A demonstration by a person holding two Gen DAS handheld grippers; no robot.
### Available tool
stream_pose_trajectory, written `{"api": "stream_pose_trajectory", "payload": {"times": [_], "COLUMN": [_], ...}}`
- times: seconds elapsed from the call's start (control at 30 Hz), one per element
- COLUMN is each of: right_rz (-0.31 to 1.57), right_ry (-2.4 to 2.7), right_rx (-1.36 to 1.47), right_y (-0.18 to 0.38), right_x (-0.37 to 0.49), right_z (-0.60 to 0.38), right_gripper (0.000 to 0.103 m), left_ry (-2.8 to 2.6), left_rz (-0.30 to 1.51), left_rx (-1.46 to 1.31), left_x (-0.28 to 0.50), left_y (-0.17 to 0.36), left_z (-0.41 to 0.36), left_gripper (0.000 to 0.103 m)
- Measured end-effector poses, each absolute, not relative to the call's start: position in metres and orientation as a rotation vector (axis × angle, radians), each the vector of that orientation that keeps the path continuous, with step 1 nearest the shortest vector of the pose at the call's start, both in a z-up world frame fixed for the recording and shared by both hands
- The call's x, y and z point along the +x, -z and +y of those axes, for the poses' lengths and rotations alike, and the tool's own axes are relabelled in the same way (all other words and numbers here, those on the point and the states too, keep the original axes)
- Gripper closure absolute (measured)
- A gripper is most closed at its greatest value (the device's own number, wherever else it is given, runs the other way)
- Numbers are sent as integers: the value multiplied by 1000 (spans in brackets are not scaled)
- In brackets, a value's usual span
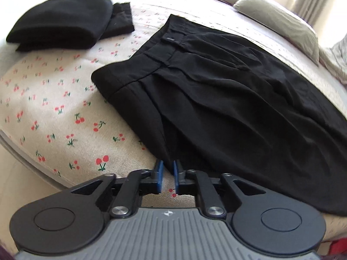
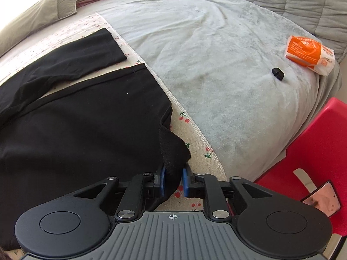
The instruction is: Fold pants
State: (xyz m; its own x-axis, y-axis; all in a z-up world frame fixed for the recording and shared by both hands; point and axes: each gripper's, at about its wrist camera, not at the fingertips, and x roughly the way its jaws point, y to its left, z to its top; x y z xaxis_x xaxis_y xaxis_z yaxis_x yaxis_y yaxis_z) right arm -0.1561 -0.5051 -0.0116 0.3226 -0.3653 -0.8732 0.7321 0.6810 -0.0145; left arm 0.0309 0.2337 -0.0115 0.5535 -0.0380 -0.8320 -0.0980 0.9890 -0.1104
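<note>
Black pants [image 1: 216, 99] lie flat on a cherry-print cloth [image 1: 54, 112], their waistband [image 1: 141, 65] toward the upper left. My left gripper [image 1: 168, 178] is open at the pants' near edge, with only printed cloth showing between its blue pads [image 1: 160, 177]. The right wrist view shows both pant legs [image 2: 86, 119], the far leg's hem [image 2: 108, 43] lying apart. A raised fold of the near leg's hem [image 2: 172, 151] runs between the pads of my right gripper [image 2: 173, 182]. It touches the left pad, a gap shows at the right pad, so this gripper is open.
A folded black garment [image 1: 60, 19] lies at the far left of the cloth, and a grey-green pillow [image 1: 282, 21] behind. To the right, a grey blanket [image 2: 216, 65] carries an orange tissue pack [image 2: 310, 52] and a small black object [image 2: 278, 73]. A red chair [image 2: 314, 147] with a phone [image 2: 321, 197] stands beside the bed.
</note>
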Motion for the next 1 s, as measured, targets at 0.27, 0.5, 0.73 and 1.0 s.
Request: {"api": "stream_pose_trajectory", "payload": {"times": [0.27, 0.5, 0.73, 1.0], "right_rz": [852, 737, 744, 757], "right_ry": [674, 502, 373, 366], "right_rx": [379, 319, 250, 177], "right_y": [-13, 1, 22, 28], "right_x": [-143, -103, -68, -52], "right_z": [-518, -539, -550, -575], "right_gripper": [45, 45, 45, 45], "left_ry": [51, 410, 703, 747], "left_rz": [784, 632, 635, 605], "left_rx": [98, 159, 255, 332], "left_x": [9, 3, 20, 93], "left_y": [-17, -10, 24, 28], "left_z": [154, 44, -87, -210], "left_gripper": [27, 17, 17, 18]}}
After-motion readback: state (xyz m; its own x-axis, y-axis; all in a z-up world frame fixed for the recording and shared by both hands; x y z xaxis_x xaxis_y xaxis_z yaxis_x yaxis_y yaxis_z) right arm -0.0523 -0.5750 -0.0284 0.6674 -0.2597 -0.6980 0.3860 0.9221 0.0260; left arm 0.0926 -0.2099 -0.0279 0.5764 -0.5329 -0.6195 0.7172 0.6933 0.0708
